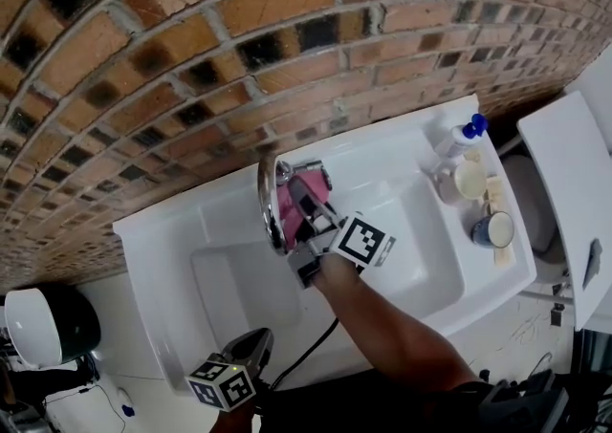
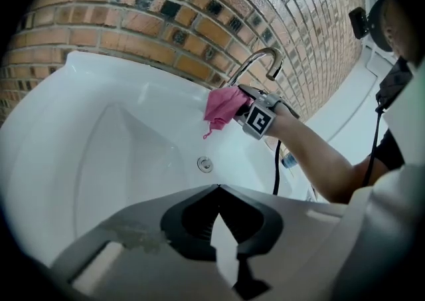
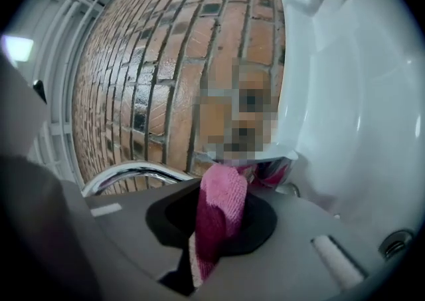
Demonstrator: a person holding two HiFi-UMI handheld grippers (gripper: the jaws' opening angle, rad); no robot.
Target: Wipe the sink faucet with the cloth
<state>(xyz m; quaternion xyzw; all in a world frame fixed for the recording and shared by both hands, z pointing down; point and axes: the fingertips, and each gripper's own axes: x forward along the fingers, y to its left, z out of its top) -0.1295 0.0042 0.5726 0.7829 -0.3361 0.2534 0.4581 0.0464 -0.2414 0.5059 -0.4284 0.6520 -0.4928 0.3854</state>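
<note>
We are pinching the cloth (image 3: 222,208) in the right gripper (image 3: 222,193). Its jaws are closing on a pink fold that is standing up between them and hanging out below.

In the head view the cloth (image 1: 287,204) is bunching against the faucet (image 1: 265,194), which is sitting just left of the right gripper (image 1: 304,200). The spout is arching from its base by the brick wall out over the sink (image 1: 239,292) and toward us. We are judging its long axis to be running roughly along the gripper's own line, not across it.

In the right gripper view the chrome curve of the faucet (image 3: 133,175) is showing to the left of the jaws and close by. We are judging that the coming stroke is calling for pressure leftward and travel along the arch.

The left gripper (image 2: 218,190) is hanging low at the sink's near edge. Its jaws are pressing together on nothing, and it is looking across the sink (image 2: 99,160) at the cloth (image 2: 222,105) and faucet (image 2: 255,60). In the head view the left gripper (image 1: 253,345) is sitting well apart from the spout, so the right one is far nearer.
</note>
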